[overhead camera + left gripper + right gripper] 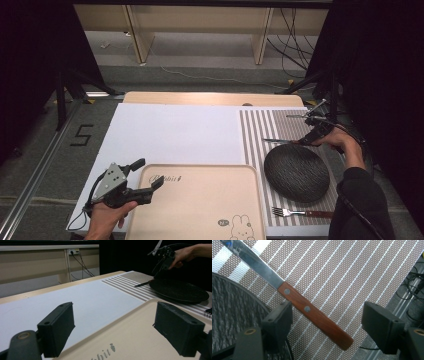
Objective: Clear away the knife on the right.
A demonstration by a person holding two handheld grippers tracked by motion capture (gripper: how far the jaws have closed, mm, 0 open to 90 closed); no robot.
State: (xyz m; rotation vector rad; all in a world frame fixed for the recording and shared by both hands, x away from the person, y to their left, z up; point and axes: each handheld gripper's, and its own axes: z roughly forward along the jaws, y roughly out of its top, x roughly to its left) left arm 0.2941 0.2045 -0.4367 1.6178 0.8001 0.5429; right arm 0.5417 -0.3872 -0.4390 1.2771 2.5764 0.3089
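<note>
The tray (200, 210) is pale beige, printed with grey script lettering, a small carrot mark and a white rabbit drawing. The plate (296, 172) is black with a rough, bark-like ripple texture. The mat (260, 135) is woven in brown and white stripes. The knife (294, 300) has a reddish-brown wooden handle with two grey rivets and a silver blade. The fork (300, 213) is silver with a reddish-brown handle. The counter (170, 130) is white, edged in light wood. Both sets of jaws are black.
</note>
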